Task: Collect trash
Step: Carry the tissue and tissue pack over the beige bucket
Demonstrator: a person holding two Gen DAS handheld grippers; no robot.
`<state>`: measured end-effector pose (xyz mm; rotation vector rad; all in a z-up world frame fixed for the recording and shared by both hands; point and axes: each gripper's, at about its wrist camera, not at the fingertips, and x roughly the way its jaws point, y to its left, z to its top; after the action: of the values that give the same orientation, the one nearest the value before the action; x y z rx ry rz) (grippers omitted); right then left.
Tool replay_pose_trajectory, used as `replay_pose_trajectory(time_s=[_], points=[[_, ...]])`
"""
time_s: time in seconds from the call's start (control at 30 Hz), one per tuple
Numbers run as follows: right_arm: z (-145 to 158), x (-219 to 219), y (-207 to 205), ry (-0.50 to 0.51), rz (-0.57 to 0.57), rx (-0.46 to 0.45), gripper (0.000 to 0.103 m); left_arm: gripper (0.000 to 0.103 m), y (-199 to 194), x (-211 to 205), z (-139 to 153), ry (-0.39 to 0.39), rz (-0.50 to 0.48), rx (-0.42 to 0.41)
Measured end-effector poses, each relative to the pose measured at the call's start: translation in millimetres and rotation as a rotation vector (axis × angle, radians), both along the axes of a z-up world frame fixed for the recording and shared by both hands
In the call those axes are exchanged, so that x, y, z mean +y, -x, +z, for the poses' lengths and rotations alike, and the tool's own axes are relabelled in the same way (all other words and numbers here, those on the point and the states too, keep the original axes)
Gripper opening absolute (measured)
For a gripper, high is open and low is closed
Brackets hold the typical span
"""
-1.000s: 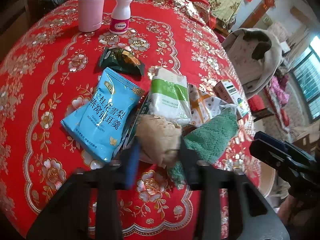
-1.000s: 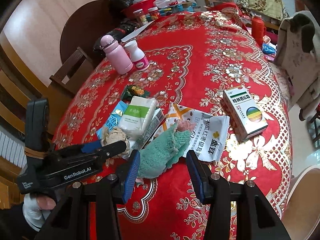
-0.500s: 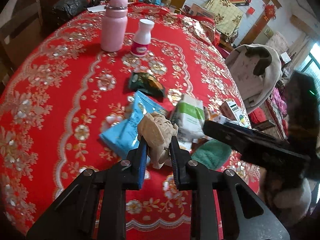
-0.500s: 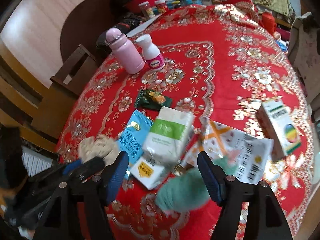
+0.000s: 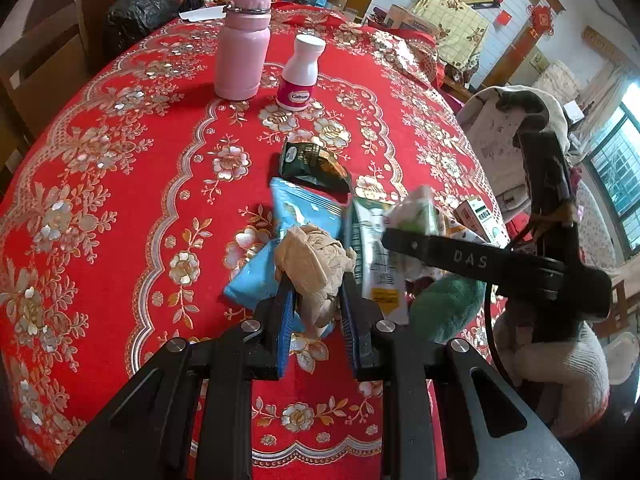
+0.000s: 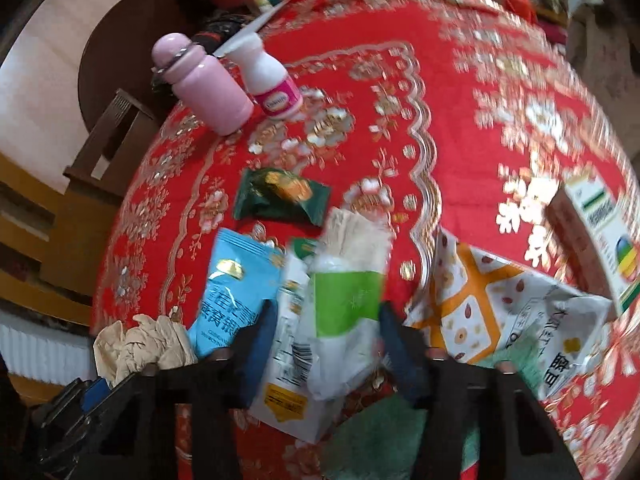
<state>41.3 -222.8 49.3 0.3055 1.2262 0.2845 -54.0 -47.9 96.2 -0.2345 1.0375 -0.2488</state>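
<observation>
Left gripper (image 5: pixel 316 300): pinching a crumpled beige paper wad (image 5: pixel 314 256) between nearly closed blue pads, the wad bulging out above the fingertips (its lower end is sitting between the pads).
Right gripper (image 6: pixel 324 340): closing its jaws around a white-and-green soft plastic packet (image 6: pixel 346 300), which is standing between the two dark blue pads; the view is blurred, so I cannot tell whether the pads are pressing on it.
Light blue foil snack pouch (image 5: pixel 280 248): lying on the tabletop just behind and left of the left gripper's fingertips, partly under the wad.
Dark green candy wrapper (image 5: pixel 312 166): lying farther ahead of the left gripper, beyond the blue pouch.
Green fuzzy cloth (image 5: pixel 444 308): lying just right of the left gripper, under the right gripper's black body.
White-and-orange printed bag (image 6: pixel 492 304): lying flat just right of the right gripper.
Pink metal flask (image 5: pixel 242 44) and white pill bottle with pink label (image 5: pixel 300 74): standing upright side by side, well ahead of both grippers.
Red floral tabletop (image 5: pixel 120 184): carrying everything.
</observation>
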Motion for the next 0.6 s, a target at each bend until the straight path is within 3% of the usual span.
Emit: replay_pose_trajectory(time_s=[0.13, 0.6], points=[[11.7, -7.8, 12.7, -0.02, 0.007, -0.052, 0.02, 0.019, -0.9, -4.5, 1.8, 0.003, -0.007, -0.003], [52.3, -50.2, 59.7, -0.05, 0.021, -0.141, 0.015, 0.019, 6.1, -50.8, 15.4, -0.003, -0.07, -0.027]])
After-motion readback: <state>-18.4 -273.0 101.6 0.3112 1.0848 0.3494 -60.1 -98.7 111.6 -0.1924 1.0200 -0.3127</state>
